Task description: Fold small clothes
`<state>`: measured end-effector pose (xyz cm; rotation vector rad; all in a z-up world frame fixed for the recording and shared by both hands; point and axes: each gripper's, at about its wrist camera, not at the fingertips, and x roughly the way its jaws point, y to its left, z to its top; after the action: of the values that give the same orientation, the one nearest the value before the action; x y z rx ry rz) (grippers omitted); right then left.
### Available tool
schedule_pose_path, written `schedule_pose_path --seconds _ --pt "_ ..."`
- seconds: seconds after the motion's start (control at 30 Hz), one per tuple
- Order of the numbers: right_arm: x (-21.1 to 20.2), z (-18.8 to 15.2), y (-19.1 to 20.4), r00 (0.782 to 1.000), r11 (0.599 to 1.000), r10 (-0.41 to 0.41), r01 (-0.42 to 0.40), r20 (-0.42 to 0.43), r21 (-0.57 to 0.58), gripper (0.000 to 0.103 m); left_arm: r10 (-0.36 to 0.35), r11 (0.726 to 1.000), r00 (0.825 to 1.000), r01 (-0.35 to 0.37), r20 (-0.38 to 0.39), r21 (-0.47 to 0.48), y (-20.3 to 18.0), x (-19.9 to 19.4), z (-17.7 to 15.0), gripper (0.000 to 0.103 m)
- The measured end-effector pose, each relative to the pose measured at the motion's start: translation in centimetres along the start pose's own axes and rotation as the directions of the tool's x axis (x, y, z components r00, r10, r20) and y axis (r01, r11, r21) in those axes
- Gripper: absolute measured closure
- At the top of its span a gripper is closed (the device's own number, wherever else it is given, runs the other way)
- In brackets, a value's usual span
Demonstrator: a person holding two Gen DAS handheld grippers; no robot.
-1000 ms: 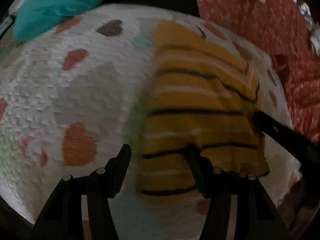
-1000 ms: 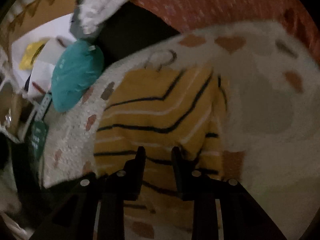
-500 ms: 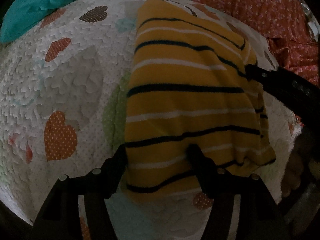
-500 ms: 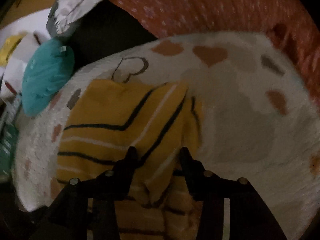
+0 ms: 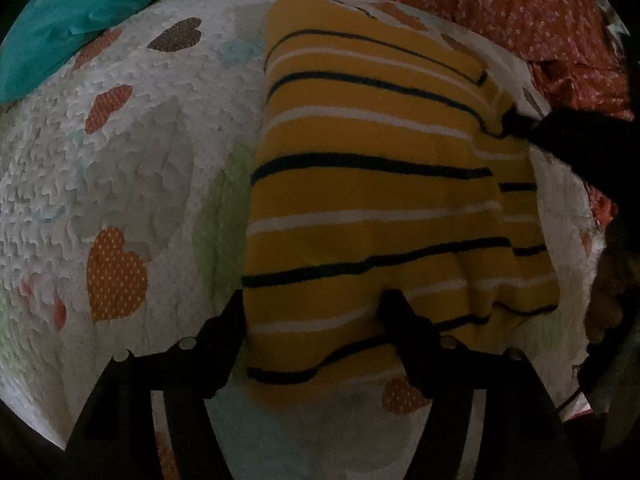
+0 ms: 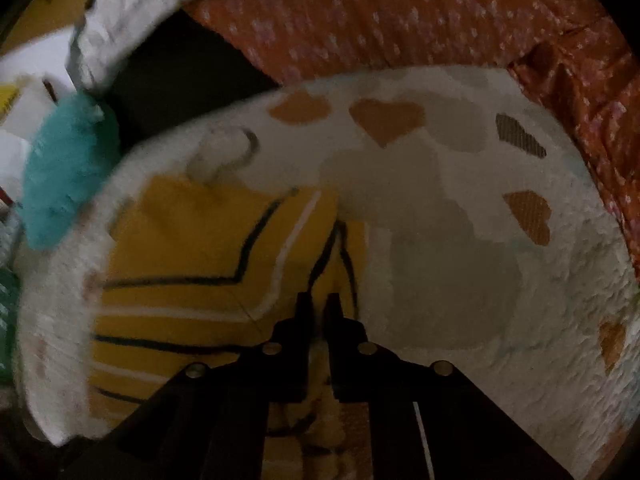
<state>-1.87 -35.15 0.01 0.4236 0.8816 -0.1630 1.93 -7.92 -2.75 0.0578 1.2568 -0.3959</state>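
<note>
Striped top (image 5: 372, 208), edge pinched in right tongs (image 6: 319, 300), left tongs (image 5: 316, 308) wide.

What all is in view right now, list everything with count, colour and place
striped garment: one, yellow with black and white stripes, lying on the blanket
blanket: one, white with coloured hearts, under the garment
teal cloth: one, far left edge of the blanket
orange cloth: one, white-dotted, beyond the blanket
left gripper: black fingers open, astride the garment's near edge
right gripper: black fingers just closed, pinching the garment's edge
</note>
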Motion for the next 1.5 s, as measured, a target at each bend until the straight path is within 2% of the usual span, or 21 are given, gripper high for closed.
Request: schedule_pose_path --seconds 0.1,0.17,0.23,0.33,0.4,0.47,0.5,0.57,0.6,0.63,0.7,0.77,0.9,1.0,1.07,1.1,1.17,1.27,1.3,1.37,1.5 --pt "-2.5 -0.1 1.0 0.986 0.994 0.11 -0.111 0.126 0.002 0.094 -0.001 1.0 1.0 0.001 -0.002 -0.002 -0.2 -0.1 -0.2 0.035" --pt "-2.4 -0.5 2.2 0.968 0.973 0.233 -0.231 0.095 -0.023 0.094 -0.003 1.0 1.0 0.003 -0.003 0.0 -0.3 -0.2 -0.6 0.035" --pt "-1.0 -1.0 2.6 0.959 0.959 0.282 -0.282 0.033 -0.005 0.094 -0.002 1.0 1.0 0.002 0.0 0.004 -0.4 -0.4 -0.9 0.035" --pt "2.4 -1.8 1.0 0.961 0.964 0.254 -0.243 -0.11 0.103 0.097 -0.002 1.0 1.0 0.002 0.015 0.003 -0.5 -1.2 -1.6 0.035" --pt "2.5 -2.3 -0.8 0.954 0.949 0.281 -0.26 -0.105 0.179 0.099 0.017 1.0 0.999 -0.017 0.042 0.009 -0.5 -2.0 -2.3 0.035" --pt "0.6 -2.6 -1.6 0.968 0.958 0.239 -0.222 -0.077 0.183 0.097 0.061 0.998 0.993 -0.064 0.104 0.025 -0.6 -3.3 -2.8 0.035" --pt "-0.7 -2.9 -1.6 0.975 0.966 0.216 -0.205 -0.058 0.16 0.092 0.081 0.996 0.986 -0.087 0.144 0.031 -0.8 -4.1 -3.1 0.035" --pt "-3.2 -3.7 -1.5 0.993 0.988 0.118 -0.115 -0.029 0.1 0.083 0.125 0.99 0.963 -0.138 0.237 0.039 -1.2 -6.1 -3.8 0.035" --pt "-4.4 -4.0 -1.4 0.995 0.993 0.095 -0.094 -0.009 0.076 0.08 0.151 0.985 0.943 -0.17 0.297 0.039 -1.4 -7.5 -4.3 0.035" --pt "-5.4 -4.2 -1.5 0.996 0.993 0.094 -0.095 0.007 0.066 0.078 0.167 0.981 0.927 -0.189 0.337 0.034 -1.6 -8.6 -4.7 0.035" --pt "-7.7 -5.5 -2.0 0.996 0.994 0.081 -0.084 0.046 0.069 0.064 0.185 0.978 0.902 -0.208 0.391 0.017 -1.8 -10.2 -5.1 0.035" --pt "-9.7 -7.7 -2.6 0.996 0.994 0.062 -0.068 0.066 0.083 0.056 0.197 0.976 0.874 -0.217 0.444 -0.006 -1.9 -12.0 -6.0 0.032" --pt "-11.2 -11.3 -2.5 0.999 0.998 0.018 -0.019 0.03 0.052 0.055 0.231 0.968 0.831 -0.25 0.505 -0.031 -2.1 -14.1 -8.5 0.026" --pt "-11.8 -13.5 -2.2 1.0 0.999 0.006 -0.007 0.006 0.038 0.055 0.241 0.966 0.821 -0.252 0.517 -0.051 -1.9 -15.0 -9.9 0.021" --pt "-12.3 -14.8 -1.9 1.0 1.0 -0.012 0.012 0.006 0.024 0.055 0.253 0.965 0.804 -0.251 0.538 -0.079 -1.6 -15.9 -10.9 0.015" --pt "-12.4 -15.3 -1.7 1.0 1.0 -0.022 0.022 0.006 0.015 0.055 0.264 0.962 0.79 -0.255 0.554 -0.096 -1.4 -16.4 -11.3 0.012" --pt "-12.7 -16.4 -1.4 1.0 1.0 -0.031 0.031 0.004 -0.004 0.054 0.291 0.955 0.745 -0.267 0.6 -0.131 -1.2 -17.7 -12.3 0.002" --pt "-13.0 -17.4 -0.5 1.0 0.999 -0.031 0.031 0.003 -0.034 0.054 0.312 0.947 0.706 -0.281 0.636 -0.154 -1.0 -18.8 -13.1 0.0" --pt "-12.9 -17.6 -0.2 0.999 0.998 -0.035 0.035 0.003 -0.052 0.053 0.318 0.945 0.7 -0.289 0.639 -0.153 -0.8 -18.8 -13.2 0.0" --pt "-12.7 -17.9 0.6 0.999 0.995 -0.042 0.042 0.003 -0.093 0.052 0.325 0.942 0.706 -0.303 0.629 -0.147 -0.4 -18.5 -12.9 0.0" --pt "-12.2 -18.1 1.4 0.999 0.989 -0.052 0.053 0.011 -0.139 0.05 0.333 0.941 0.749 -0.307 0.573 -0.146 0.4 -17.4 -11.9 0.0"
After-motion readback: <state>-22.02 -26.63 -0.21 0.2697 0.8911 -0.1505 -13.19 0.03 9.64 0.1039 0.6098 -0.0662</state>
